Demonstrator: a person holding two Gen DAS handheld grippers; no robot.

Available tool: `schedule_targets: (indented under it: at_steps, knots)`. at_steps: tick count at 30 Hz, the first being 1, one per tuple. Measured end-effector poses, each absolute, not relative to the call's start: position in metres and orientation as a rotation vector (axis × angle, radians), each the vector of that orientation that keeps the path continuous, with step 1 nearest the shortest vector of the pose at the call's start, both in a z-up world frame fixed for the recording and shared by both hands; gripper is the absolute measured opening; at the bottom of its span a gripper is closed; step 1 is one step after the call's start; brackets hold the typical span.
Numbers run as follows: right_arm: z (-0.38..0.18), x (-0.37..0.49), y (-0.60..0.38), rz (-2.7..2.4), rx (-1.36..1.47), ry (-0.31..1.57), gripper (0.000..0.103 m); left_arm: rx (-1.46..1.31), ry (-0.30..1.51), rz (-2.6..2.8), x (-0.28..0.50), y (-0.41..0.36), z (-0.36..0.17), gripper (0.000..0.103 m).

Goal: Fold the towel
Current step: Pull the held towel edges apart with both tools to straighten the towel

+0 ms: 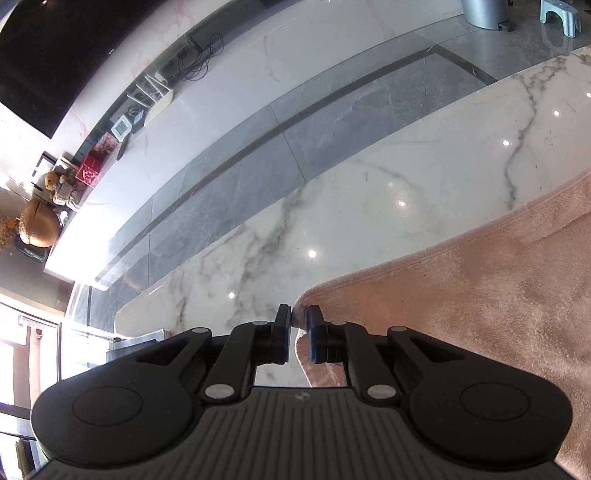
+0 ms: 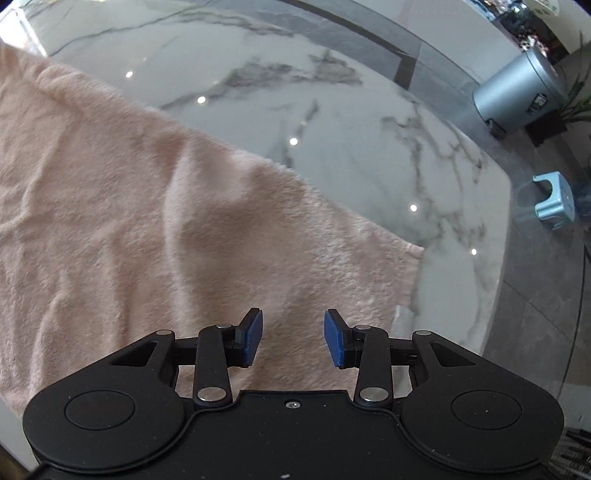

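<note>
Pink towel spread over white marble tabletop, wrinkled, plush side up, one long edge running diagonally across the right wrist view. Corner of towel lying flat near the rounded table edge.

Left gripper: jaws nearly together, clamped on a towel corner; fabric pinched between the two pads and hanging below them toward the camera. Rest of towel trailing off to the right of the left wrist view, hemmed edge visible along its upper border, lying on the marble.

Right gripper: jaws apart, blue ribbed pads facing each other, nothing between them. Positioned over the towel surface, pointing steeply down; contact with the fabric not determinable.

Containers: grey cylindrical bin on the floor beyond the table, lid closed, contents hidden; same bin at the top edge of the left wrist view. Red box on the long white counter, contents too small to tell. Round gold-brown object at the counter end, closed, contents not visible.

Other items: light blue step stool on the grey tiled floor, near the bin. Cables and small devices on the counter ledge. Large dark screen on the wall above the counter.
</note>
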State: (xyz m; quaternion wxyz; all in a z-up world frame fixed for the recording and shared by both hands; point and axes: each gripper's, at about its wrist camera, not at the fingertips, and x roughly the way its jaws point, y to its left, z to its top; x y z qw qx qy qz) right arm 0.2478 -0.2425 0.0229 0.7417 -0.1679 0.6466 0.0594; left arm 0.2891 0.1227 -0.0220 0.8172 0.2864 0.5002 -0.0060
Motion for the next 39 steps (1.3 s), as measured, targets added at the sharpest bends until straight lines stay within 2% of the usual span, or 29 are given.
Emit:
schedule_targets:
  at_steps: [9, 16, 18, 20, 24, 27, 28, 31, 39]
  knots:
    - [0.025, 0.289, -0.339, -0.071, -0.093, 1.374, 0.035, 0.623, 1.101, -0.016, 0.293, 0.126, -0.033, 0.009]
    - [-0.001, 0.310, -0.352, -0.035, 0.010, 1.372, 0.035, 0.636, 1.122, -0.016, 0.297, 0.124, -0.038, 0.009]
    - [-0.002, 0.313, -0.350, -0.023, 0.008, 1.370, 0.031, 0.642, 1.127, -0.016, 0.299, 0.124, -0.039, 0.009]
    - [-0.002, 0.313, -0.348, -0.006, 0.004, 1.374, 0.019, 0.645, 1.129, -0.016, 0.300, 0.123, -0.040, 0.009]
    - [-0.001, 0.313, -0.339, 0.010, -0.038, 1.375, 0.017, 0.648, 1.136, -0.017, 0.301, 0.122, -0.044, 0.009]
    - [0.001, 0.311, -0.333, 0.002, -0.078, 1.364, 0.010, 0.646, 1.138, -0.017, 0.300, 0.122, -0.047, 0.009]
    - [0.003, 0.309, -0.331, -0.002, -0.095, 1.359, 0.004, 0.646, 1.138, -0.017, 0.300, 0.123, -0.048, 0.009]
    - [0.010, 0.304, -0.330, -0.011, -0.119, 1.331, 0.000, 0.643, 1.139, -0.017, 0.298, 0.123, -0.048, 0.009]
    - [0.027, 0.304, -0.335, 0.028, -0.089, 1.314, 0.000, 0.637, 1.135, -0.006, 0.288, 0.111, -0.049, 0.009]
